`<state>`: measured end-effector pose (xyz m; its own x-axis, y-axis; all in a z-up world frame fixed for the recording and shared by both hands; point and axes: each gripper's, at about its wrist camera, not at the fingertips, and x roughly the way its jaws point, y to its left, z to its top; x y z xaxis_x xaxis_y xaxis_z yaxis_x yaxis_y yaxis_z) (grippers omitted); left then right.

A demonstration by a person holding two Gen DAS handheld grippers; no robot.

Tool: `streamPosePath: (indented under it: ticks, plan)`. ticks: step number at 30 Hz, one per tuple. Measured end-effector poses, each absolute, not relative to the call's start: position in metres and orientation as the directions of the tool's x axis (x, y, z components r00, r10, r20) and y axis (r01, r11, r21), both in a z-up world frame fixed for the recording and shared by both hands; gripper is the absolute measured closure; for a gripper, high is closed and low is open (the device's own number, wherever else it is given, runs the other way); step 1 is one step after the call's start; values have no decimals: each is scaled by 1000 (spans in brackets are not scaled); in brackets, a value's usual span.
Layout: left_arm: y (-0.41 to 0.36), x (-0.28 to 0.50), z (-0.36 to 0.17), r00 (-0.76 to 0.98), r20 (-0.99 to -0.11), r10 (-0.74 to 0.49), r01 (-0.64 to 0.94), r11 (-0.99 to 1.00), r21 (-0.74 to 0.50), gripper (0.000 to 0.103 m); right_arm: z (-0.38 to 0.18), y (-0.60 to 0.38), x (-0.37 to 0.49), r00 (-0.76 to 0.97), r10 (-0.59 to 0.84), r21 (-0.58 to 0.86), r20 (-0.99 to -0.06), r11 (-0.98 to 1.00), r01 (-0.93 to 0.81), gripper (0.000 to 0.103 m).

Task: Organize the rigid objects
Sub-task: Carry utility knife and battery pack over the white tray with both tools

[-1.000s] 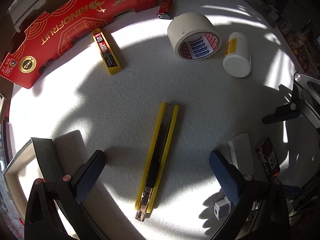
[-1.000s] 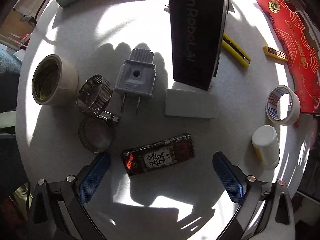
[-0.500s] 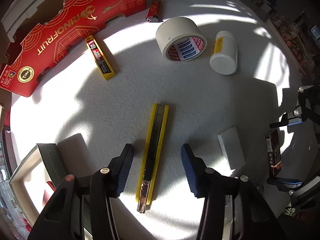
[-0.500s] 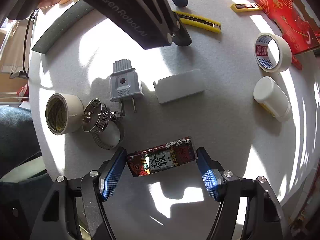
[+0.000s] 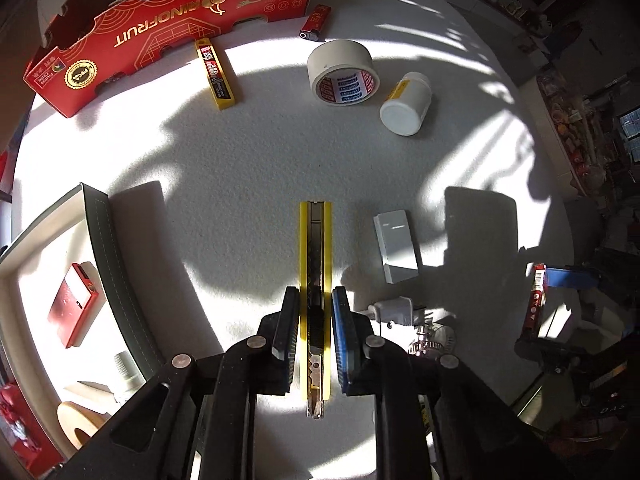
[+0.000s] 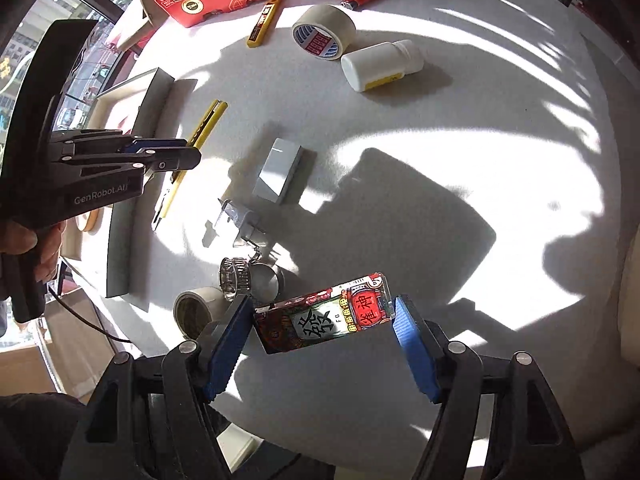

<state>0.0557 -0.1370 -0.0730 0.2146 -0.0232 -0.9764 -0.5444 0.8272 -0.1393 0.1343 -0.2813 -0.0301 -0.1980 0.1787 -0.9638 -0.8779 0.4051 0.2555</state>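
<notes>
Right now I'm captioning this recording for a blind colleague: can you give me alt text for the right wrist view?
The right gripper holds a decorated lighter by its ends above a white table. To the left, the left gripper grips a yellow utility knife beside a grey tray. Tape roll, white bottle, plug and hose clamps lie scattered.

A white textured table (image 5: 248,168) carries a tape roll (image 5: 341,73), white bottle (image 5: 406,103), grey block (image 5: 396,246) and, far left, a red carton (image 5: 160,28).

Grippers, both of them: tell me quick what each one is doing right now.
Left gripper: closed on the yellow utility knife.
Right gripper: closed on the red decorated lighter, lifted off the table.
</notes>
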Motion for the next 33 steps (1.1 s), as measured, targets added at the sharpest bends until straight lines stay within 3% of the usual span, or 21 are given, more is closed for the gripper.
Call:
streamPosePath:
  ticks: [15,33]
  plan:
    - [-172,3,-24,274,-961,-23,-541,823,-174,86,-20,-315,146,-180,239,281,-954,508,-814,31]
    - [-129,-66,12,310,-937,162,-702,704,-110,86,17,-261,115,-109,249,205,-962,402,-892,31]
